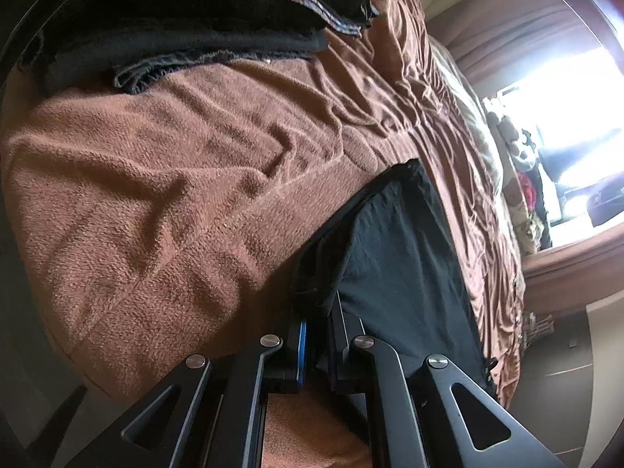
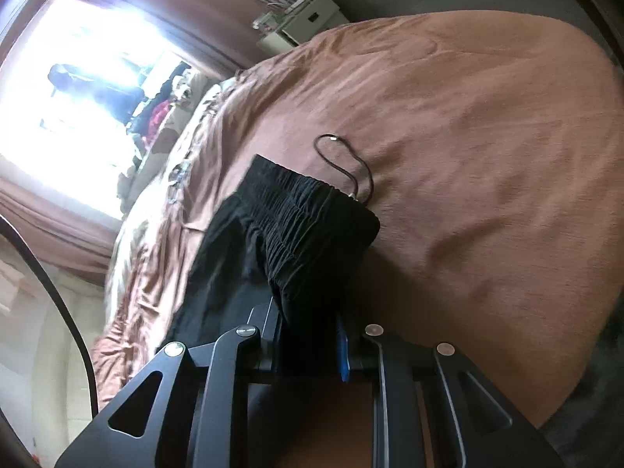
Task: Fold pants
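Black pants lie on a brown blanket on a bed. In the left wrist view my left gripper (image 1: 318,312) is shut on a hem edge of the pants (image 1: 394,257), which stretch away to the upper right. In the right wrist view my right gripper (image 2: 308,323) is shut on the gathered elastic waistband of the pants (image 2: 304,230). A thin black drawstring (image 2: 347,163) loops out from the waistband onto the blanket.
A stack of folded dark clothes (image 1: 218,15) sits at the far end of the brown blanket (image 1: 156,195). A bright window (image 2: 78,89) with brown curtains and a pile of clothes stand beyond the bed. A white box (image 2: 308,19) is by the wall.
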